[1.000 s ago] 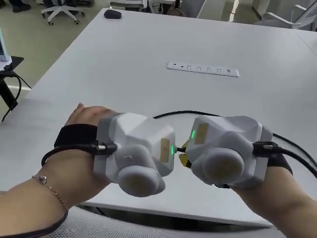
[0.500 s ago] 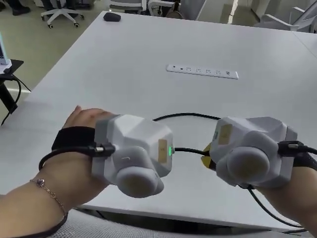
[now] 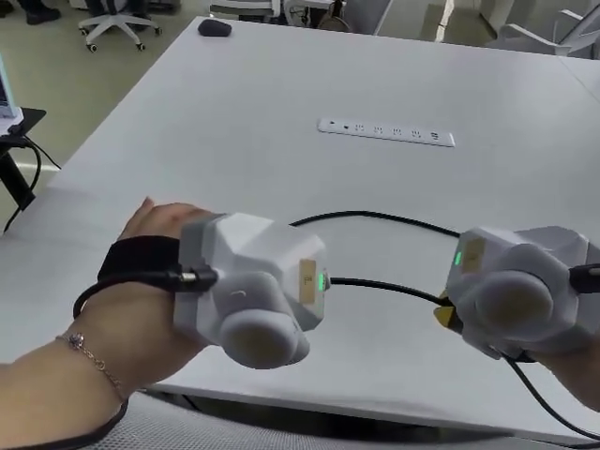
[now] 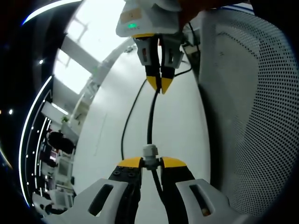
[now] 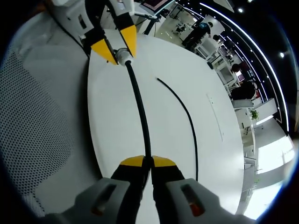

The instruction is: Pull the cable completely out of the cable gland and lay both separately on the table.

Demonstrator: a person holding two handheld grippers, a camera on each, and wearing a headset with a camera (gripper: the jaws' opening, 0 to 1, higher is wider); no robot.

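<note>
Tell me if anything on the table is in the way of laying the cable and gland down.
Nothing visible: the table under the cable and cable gland is bare; the power strip lies farther back.

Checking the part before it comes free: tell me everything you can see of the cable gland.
The cable gland is a small, light grey, plastic-looking fitting. It sits clamped between the yellow tips of the left gripper, above the white table. The black cable passes through it and runs straight to the shut right gripper.
</note>
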